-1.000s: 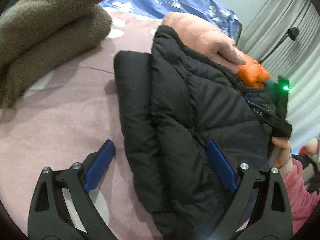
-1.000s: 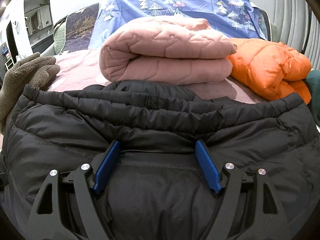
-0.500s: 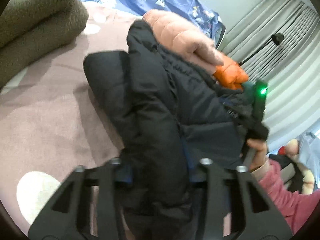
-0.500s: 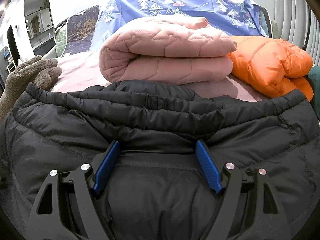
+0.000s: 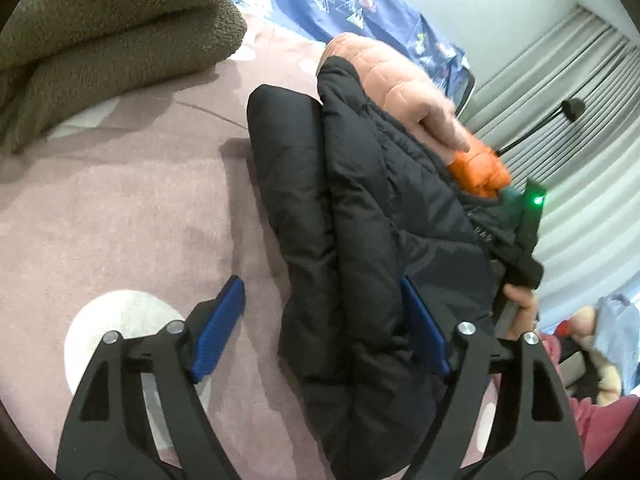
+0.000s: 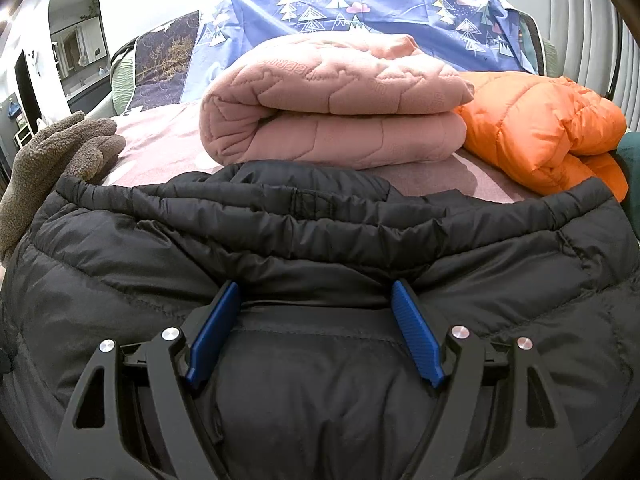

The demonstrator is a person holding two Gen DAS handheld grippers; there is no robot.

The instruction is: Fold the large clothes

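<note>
Jacket (image 5: 360,240) runs lengthwise away from L gripper (image 5: 324,320), jaws wide, straddling its near edge. R gripper (image 6: 316,332), jaws wide too, sits mid-jacket, pressing.

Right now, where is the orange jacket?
In the right wrist view the orange jacket lies folded at the far right of the bed, touching the right end of the folded pink blanket and just beyond the black jacket.

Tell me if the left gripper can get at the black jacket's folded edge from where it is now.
Probably yes. The left gripper is open, and the black jacket lies partly between its fingers with nothing over that edge. The right gripper is also open, at the jacket's far side.
</note>
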